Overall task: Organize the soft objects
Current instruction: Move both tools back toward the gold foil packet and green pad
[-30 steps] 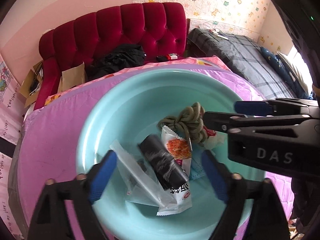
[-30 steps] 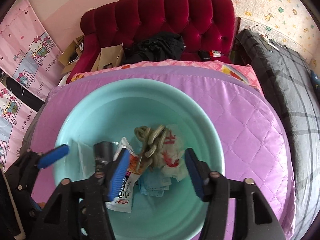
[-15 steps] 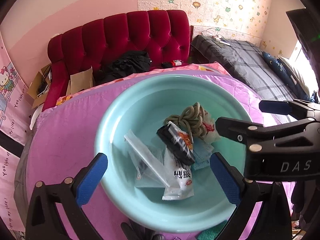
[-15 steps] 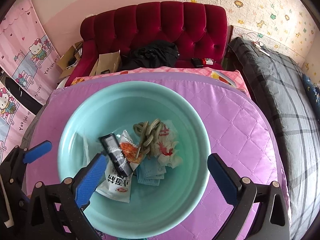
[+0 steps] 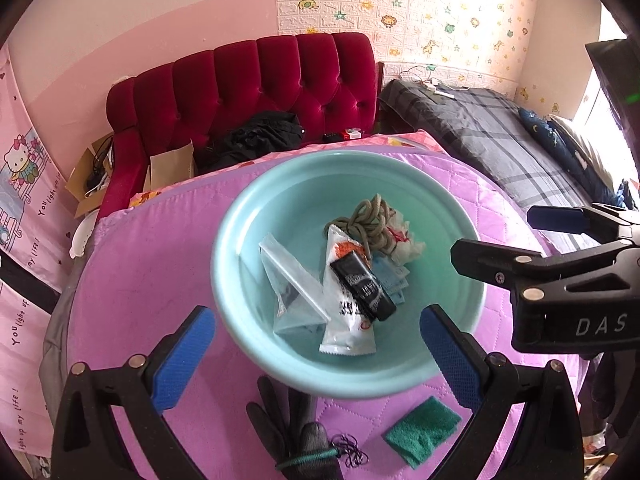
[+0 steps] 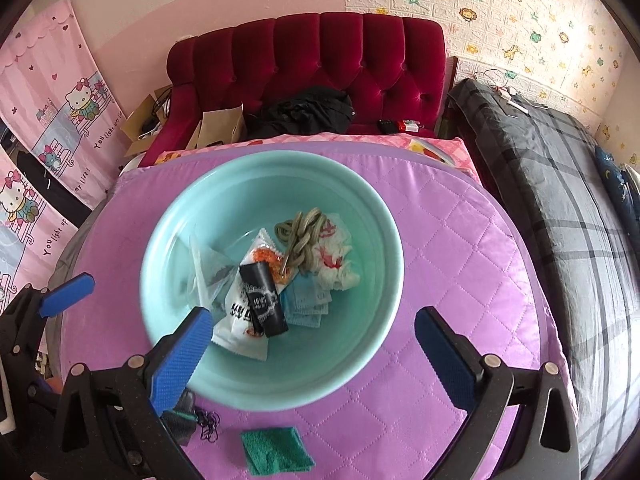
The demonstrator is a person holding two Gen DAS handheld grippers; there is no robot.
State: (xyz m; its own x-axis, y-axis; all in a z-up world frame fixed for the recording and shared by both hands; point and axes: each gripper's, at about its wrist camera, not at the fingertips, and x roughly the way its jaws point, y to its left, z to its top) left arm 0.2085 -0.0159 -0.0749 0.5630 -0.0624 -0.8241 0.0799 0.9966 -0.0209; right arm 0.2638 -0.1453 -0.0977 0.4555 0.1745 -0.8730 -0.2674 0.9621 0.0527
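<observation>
- I am working over a table under a quilted purple cover (image 6: 460, 248), with a red tufted sofa (image 6: 320, 64) behind it and a bed with a grey plaid blanket (image 6: 560, 184) off to my right.
- Pink Hello Kitty hangings (image 6: 60, 120) cover the wall on my left; animal stickers dot the white brick-pattern wall (image 5: 420, 12).
- A teal basin (image 6: 372, 216) sits on the cover and holds the soft objects in one loose pile.
- In that pile I see an olive rope coil (image 5: 370, 220), a crumpled white-and-red cloth (image 6: 334, 260), a blue face mask (image 6: 306, 304), a white snack packet (image 5: 348, 320), a black pouch (image 5: 362, 284) lying across the packet, and a clear plastic bag (image 5: 292, 284).
- Outside the basin, on the near side of the cover, lie a green scrub cloth (image 5: 422, 430), a dark knitted glove (image 5: 298, 428) and a thin black hair tie (image 5: 350, 450).
- My left gripper (image 5: 316, 344) has its blue pads spread wide and grips nothing; it hangs above the basin's near rim.
- My right gripper (image 6: 312, 344) is likewise gaping wide and empty, above the basin's near side.
</observation>
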